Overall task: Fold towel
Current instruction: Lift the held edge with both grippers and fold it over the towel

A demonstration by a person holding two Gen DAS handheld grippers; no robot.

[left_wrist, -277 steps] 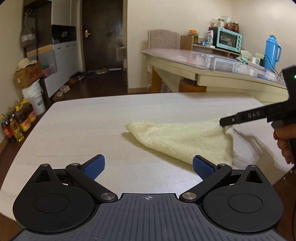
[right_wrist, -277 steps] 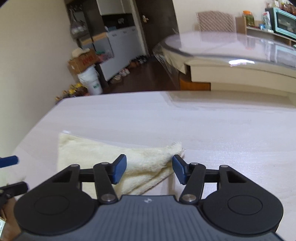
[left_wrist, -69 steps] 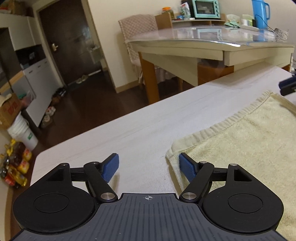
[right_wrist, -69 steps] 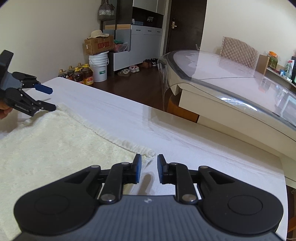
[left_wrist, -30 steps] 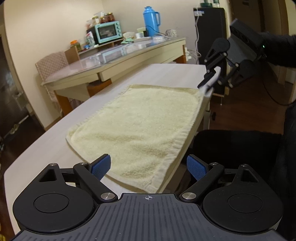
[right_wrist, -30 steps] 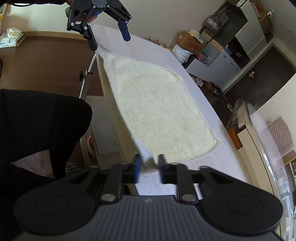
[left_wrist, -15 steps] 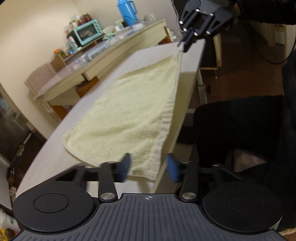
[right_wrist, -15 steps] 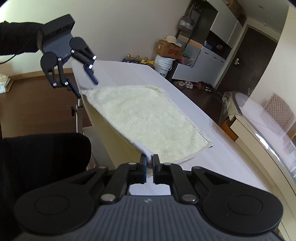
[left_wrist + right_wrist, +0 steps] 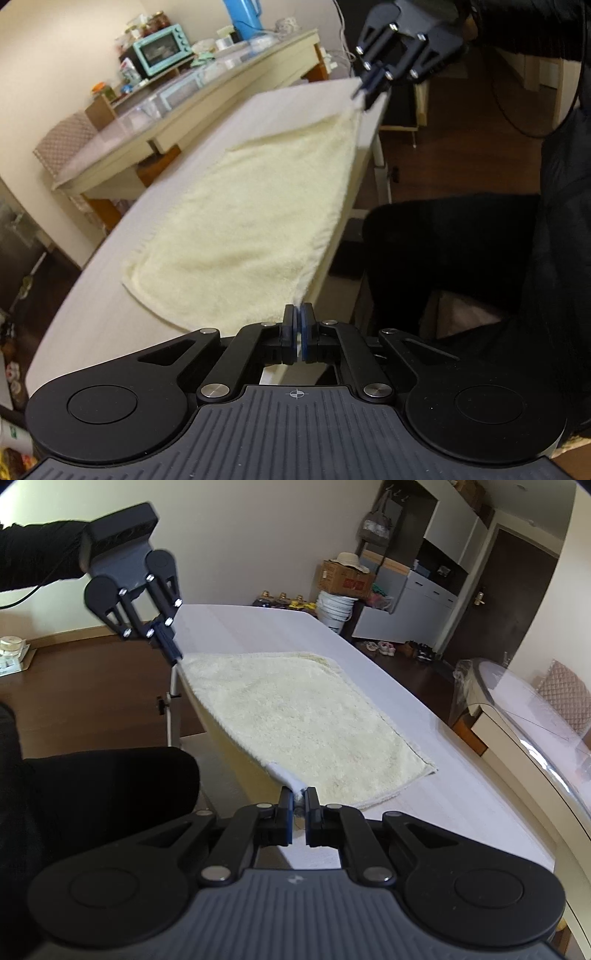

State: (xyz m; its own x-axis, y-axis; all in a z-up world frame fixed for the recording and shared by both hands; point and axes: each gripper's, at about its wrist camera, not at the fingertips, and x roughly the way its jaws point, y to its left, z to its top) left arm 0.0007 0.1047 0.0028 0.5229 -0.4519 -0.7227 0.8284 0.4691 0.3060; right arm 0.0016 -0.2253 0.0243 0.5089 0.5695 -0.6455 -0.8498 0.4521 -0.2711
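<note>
Room: pale walls, dark wood floor, a dark door (image 9: 515,590) at the far end of the right wrist view, with white cabinets (image 9: 410,598) beside it.
Work table (image 9: 258,627): long, whitish, its near long edge facing the person's dark-clothed lap.
Second table (image 9: 207,96): beige, behind the work table in the left wrist view, with a teal toaster oven (image 9: 162,50) and a blue thermos jug (image 9: 242,14) on or behind it.
Towel (image 9: 251,210): cream terry, spread open and mostly flat on the work table, along its near edge; the two near corners are lifted off the surface, and the near hem runs between them, at or just over the table edge.
Left gripper (image 9: 297,325): blue pads pressed together, pinching one near corner of the towel; in the right wrist view it is seen at the far end of the near hem (image 9: 173,653), held by a black-sleeved arm.
Right gripper (image 9: 299,805): fingers nearly closed, pinching the other near corner, where a white tag or hem strip shows; in the left wrist view it grips the towel's distant corner (image 9: 365,92).
Floor clutter: a white bucket (image 9: 334,611), a cardboard box (image 9: 345,578) with a hat (image 9: 349,559) on top, and shoes (image 9: 382,646) near the cabinets.
</note>
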